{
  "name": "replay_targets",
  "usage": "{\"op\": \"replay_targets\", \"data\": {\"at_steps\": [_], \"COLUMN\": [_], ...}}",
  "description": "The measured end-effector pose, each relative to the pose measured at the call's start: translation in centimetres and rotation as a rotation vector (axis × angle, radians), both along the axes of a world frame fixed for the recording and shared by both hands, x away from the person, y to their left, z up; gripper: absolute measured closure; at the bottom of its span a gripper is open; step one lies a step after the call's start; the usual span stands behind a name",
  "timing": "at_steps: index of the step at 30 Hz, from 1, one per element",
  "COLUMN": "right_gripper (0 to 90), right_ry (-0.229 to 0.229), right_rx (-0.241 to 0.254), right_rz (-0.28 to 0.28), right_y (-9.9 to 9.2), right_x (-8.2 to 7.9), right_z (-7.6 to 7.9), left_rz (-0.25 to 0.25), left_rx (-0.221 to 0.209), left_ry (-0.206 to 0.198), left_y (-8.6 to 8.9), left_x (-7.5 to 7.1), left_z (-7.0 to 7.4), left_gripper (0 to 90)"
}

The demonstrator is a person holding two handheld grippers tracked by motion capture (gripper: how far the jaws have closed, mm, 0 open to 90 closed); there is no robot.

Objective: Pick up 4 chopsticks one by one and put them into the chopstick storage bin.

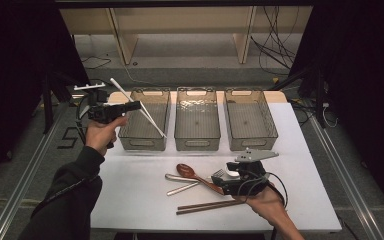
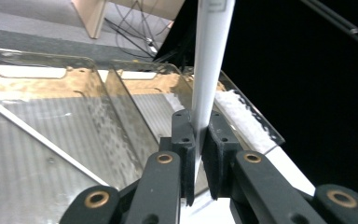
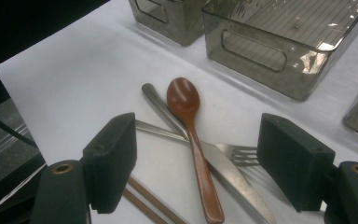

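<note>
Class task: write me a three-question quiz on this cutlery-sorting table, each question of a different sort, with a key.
1. True or false: the left hand-held gripper is shut on a white chopstick.
2. How many clear bins stand in the row at the back of the table? A) two B) three C) four
3. Fill in: the brown wooden spoon lies across a metal ____, between the open jaws of the right hand-held gripper.

Key: 1 true; 2 B, namely the left bin, the middle bin and the right bin; 3 knife.
</note>
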State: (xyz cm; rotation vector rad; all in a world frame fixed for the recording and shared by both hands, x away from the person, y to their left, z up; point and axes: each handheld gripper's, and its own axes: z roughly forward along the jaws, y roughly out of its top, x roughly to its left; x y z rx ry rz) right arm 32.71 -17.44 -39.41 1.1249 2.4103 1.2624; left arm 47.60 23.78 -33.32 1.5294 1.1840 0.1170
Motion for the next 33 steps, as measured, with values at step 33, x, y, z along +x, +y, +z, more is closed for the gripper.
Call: {"op": "replay_targets", "data": {"at_steps": [33], "right_gripper": [28.2], "right_ry": [-0.003], "right_rx": [0.007], "right_rz": [0.004], "right_y": [0.0], "right_x": [-0.1], "right_z": [0.1], "left_rz": [0.042], "left_rx": [0.177], "left_ry": [0.135], "left_y": [-0.9], "left_x": [4.2], "left_z": [-2.6], "left_gripper": [82.3]}}
